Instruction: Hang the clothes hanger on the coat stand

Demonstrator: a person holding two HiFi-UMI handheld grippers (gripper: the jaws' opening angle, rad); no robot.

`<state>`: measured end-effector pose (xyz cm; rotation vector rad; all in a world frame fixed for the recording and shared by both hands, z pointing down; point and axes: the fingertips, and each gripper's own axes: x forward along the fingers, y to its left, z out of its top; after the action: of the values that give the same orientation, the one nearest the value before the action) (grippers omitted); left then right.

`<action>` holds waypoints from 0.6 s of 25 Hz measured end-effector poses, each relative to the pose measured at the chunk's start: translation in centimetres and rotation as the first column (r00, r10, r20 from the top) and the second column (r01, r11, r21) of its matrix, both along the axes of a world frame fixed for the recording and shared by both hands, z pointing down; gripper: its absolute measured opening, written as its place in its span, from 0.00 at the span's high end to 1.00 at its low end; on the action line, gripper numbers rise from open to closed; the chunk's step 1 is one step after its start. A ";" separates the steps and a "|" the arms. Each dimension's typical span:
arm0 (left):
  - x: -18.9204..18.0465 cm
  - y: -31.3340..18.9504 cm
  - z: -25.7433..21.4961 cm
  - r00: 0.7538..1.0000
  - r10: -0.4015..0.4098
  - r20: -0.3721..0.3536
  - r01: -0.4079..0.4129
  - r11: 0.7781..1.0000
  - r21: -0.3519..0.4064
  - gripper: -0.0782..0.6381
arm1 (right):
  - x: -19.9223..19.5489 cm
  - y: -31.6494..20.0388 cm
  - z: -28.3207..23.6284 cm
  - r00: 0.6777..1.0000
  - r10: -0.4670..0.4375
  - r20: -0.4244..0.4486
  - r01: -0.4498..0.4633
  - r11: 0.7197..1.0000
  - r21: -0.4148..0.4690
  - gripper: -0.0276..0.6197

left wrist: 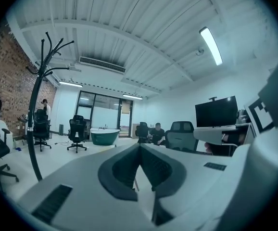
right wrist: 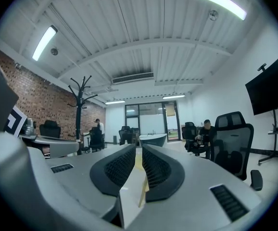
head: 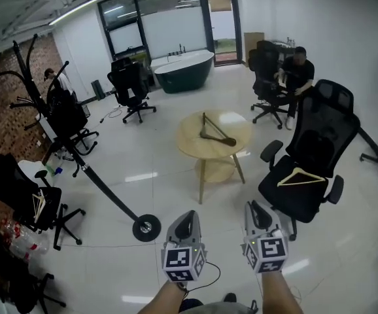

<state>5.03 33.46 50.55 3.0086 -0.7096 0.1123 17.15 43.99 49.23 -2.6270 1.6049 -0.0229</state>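
Left gripper (head: 188,217) and right gripper (head: 255,209) are hovering closed, empty; the clothes hanger (head: 215,134) is lying untouched on the table (head: 192,146), not yet hung.

Head camera looks steeply down; left hand-held gripper (head: 188,218) and right hand-held gripper (head: 254,209) cameras face level ahead, sharing the far bathtub (left wrist: 104,136)

Clothes hanger (head: 216,133) on round table (head: 192,146) ahead of me; coat stand (head: 104,187) left; second hanger (head: 300,177) on office chair (head: 321,126) right.
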 end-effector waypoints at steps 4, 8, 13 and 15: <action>6.6 -0.1 1.1 1.000 -0.004 0.027 0.004 1.000 -0.012 0.87 | 6.2 -0.1 1.8 1.000 -0.003 0.030 0.004 1.000 -0.018 0.94; 13.8 -2.2 3.8 0.998 0.016 0.063 -0.015 1.000 -0.015 0.87 | 12.5 -2.4 4.7 0.999 0.001 0.046 0.001 0.999 -0.050 0.94; 22.9 -7.0 6.5 0.996 0.054 0.072 -0.050 0.997 -0.057 0.87 | 19.3 -7.1 6.8 1.000 0.004 0.021 -0.002 0.991 -0.133 0.91; 25.8 -10.1 6.5 0.996 0.076 0.052 -0.072 0.995 -0.063 0.87 | 21.3 -10.0 6.6 1.000 0.007 0.001 -0.007 0.987 -0.161 0.91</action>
<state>30.87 23.35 57.01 2.9841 -0.5876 0.2157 38.45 33.98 55.81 -2.7496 1.6598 -0.1614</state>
